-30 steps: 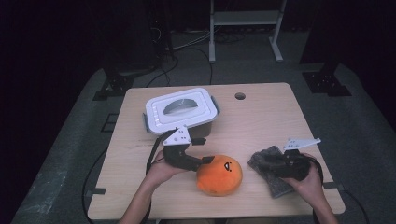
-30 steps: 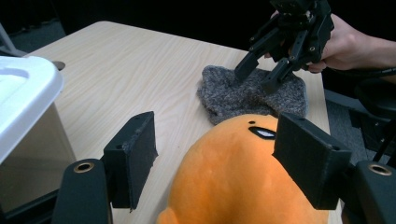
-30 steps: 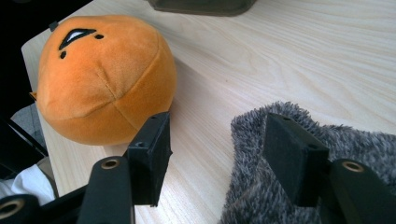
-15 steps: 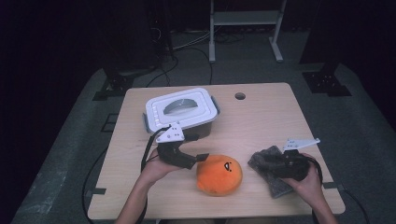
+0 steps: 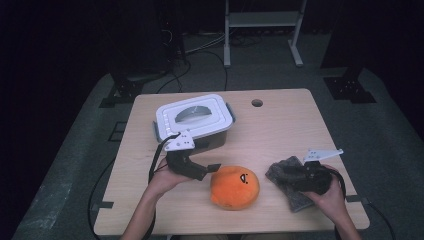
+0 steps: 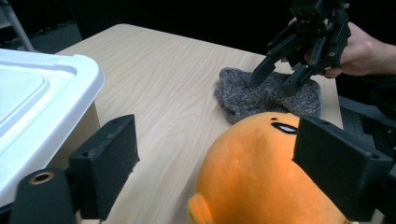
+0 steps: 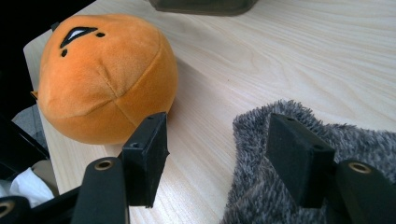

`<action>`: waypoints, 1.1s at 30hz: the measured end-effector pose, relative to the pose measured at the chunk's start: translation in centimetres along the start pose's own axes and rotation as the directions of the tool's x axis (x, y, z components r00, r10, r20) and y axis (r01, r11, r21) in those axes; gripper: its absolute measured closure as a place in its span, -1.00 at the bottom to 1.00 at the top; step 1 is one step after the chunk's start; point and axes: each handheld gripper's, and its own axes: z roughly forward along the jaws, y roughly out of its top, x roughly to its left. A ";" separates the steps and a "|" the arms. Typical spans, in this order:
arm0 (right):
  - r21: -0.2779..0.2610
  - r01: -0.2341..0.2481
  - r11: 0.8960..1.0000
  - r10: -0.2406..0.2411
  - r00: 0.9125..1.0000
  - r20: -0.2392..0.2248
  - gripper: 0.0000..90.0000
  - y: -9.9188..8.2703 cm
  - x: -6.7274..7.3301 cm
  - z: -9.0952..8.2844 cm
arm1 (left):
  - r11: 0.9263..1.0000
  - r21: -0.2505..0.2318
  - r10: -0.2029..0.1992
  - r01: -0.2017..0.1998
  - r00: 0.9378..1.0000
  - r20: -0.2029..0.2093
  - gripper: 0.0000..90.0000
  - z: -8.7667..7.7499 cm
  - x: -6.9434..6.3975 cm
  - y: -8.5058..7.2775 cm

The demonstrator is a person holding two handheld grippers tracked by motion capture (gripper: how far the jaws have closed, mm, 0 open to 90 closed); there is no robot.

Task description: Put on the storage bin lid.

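An orange round plush [image 5: 235, 187] with a small face lies near the table's front edge. My left gripper [image 5: 206, 171] is just left of it; its jaws have just been opening and now stand wide. In the left gripper view [image 6: 224, 140] the plush [image 6: 261, 177] bulges up between them, with the left pad well clear of it. A grey fuzzy cloth [image 5: 297, 199] lies at the front right. My right gripper [image 5: 286, 174] is open over the cloth's left end, one jaw above the cloth [image 7: 252, 186], the other above bare wood, the plush [image 7: 102, 70] beyond.
A box with a white lid [image 5: 195, 117] stands on the wooden table [image 5: 280, 130] behind my left gripper, close to it in the left gripper view [image 6: 42, 102]. A round cable hole [image 5: 257, 103] sits at the back. A metal rack stands on the dark floor beyond.
My left gripper has drawn back a little to the left from the plush and its jaws have spread wider. The plush, the cloth and the right gripper have stayed put.
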 end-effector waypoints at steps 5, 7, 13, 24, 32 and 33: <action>-0.005 -0.002 1.000 0.002 1.000 -0.003 -0.18 0.0 -0.1 -0.2 | 1.000 0.002 0.004 -0.004 1.000 -0.001 -0.77 -0.3 0.1 0.1; -0.005 -0.005 1.000 0.005 1.000 -0.006 -0.18 0.0 -0.1 -0.2 | 1.000 -0.002 0.005 -0.005 1.000 -0.002 -0.79 -0.5 0.2 0.2; -0.010 -0.002 1.000 0.002 1.000 -0.010 -0.18 0.0 0.0 -0.3 | 1.000 0.007 -0.004 0.004 1.000 -0.013 -0.81 -1.0 0.9 0.1; -0.011 0.002 1.000 -0.002 1.000 -0.016 -0.18 0.2 0.0 -0.3 | 1.000 0.002 -0.001 0.001 0.999 -0.040 -0.86 -1.7 2.1 0.5; -0.003 0.009 1.000 -0.009 1.000 -0.021 -0.19 0.3 0.1 -0.1 | 1.000 -0.003 -0.005 0.005 0.998 -0.059 -0.93 -2.2 2.9 1.0; -0.002 0.009 1.000 -0.009 1.000 -0.021 -0.19 0.3 0.1 -0.1 | 1.000 -0.004 -0.001 0.001 0.998 -0.060 -0.93 -2.3 3.0 1.1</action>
